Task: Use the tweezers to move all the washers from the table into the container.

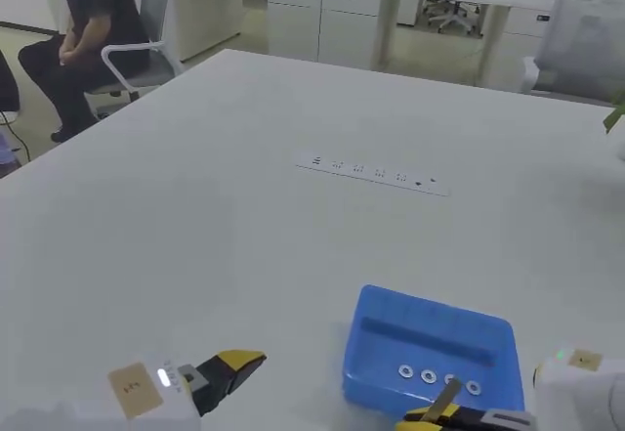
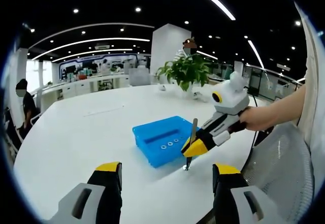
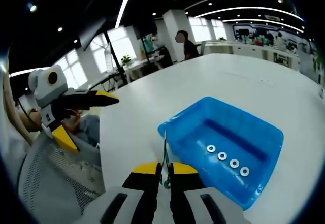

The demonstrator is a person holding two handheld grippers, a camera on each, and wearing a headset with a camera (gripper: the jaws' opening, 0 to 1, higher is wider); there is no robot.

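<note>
Currently right gripper [image 3: 163, 170] jaws clenched on thin metal tweezers [image 3: 165, 153], left gripper [image 2: 167, 169] released, four small silver washers [image 1: 428, 376] inside blue plastic container [image 1: 376, 304] lower right of head view; risk: tweezers twisting in the jaws, dropping a washer short of the rim.

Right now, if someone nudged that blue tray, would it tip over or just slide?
Probably slide: the blue tray looks low and wide on a smooth table. Likely light too, seemingly thin plastic holding four small washers.
</note>
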